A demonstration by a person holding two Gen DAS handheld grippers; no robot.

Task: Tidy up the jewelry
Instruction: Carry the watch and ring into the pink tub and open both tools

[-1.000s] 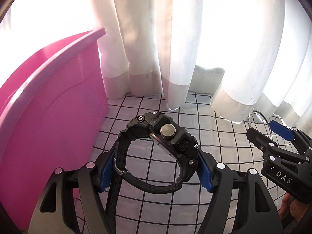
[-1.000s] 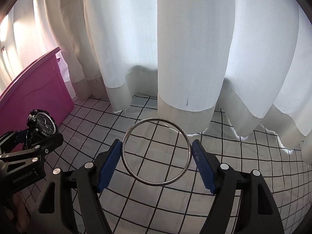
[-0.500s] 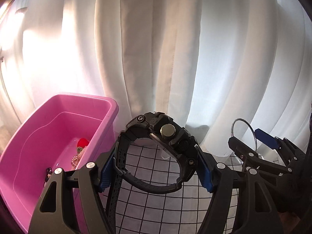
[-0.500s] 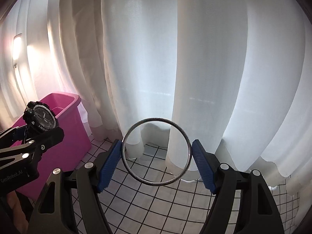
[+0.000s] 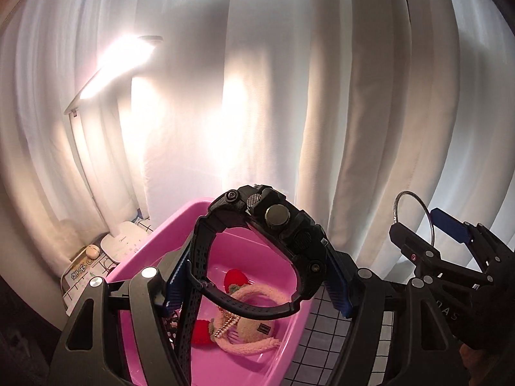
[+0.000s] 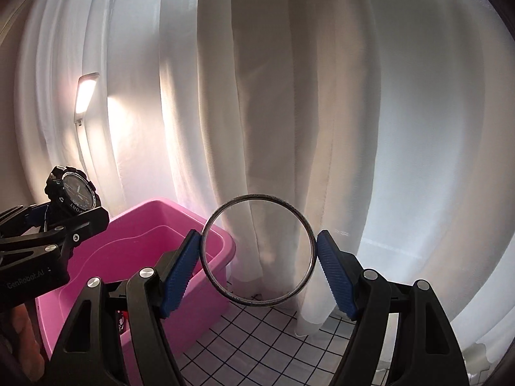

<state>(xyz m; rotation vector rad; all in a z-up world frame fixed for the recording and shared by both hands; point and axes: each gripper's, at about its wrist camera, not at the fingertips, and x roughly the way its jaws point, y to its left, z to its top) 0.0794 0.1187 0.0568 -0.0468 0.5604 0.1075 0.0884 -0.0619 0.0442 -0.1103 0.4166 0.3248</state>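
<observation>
My left gripper (image 5: 257, 276) is shut on a chunky black sports watch (image 5: 273, 225) and holds it in the air above the pink plastic bin (image 5: 257, 363). The watch also shows in the right wrist view (image 6: 72, 193). My right gripper (image 6: 259, 257) is shut on a thin silver bangle (image 6: 257, 302), held upright to the right of the bin (image 6: 103, 257). The bangle shows in the left wrist view (image 5: 428, 212) too. Inside the bin lie a fluffy beige headband with red parts (image 5: 244, 315) and a pearl strand (image 5: 227, 323).
White curtains (image 6: 289, 96) hang close behind. A lit white desk lamp (image 5: 122, 234) stands left of the bin, with small items by its base. The table has a white cloth with a black grid (image 6: 257, 347).
Both grippers have risen and swung left. The watch is now over the bin's inside instead of beside its wall. The bangle has come nearer the bin.
</observation>
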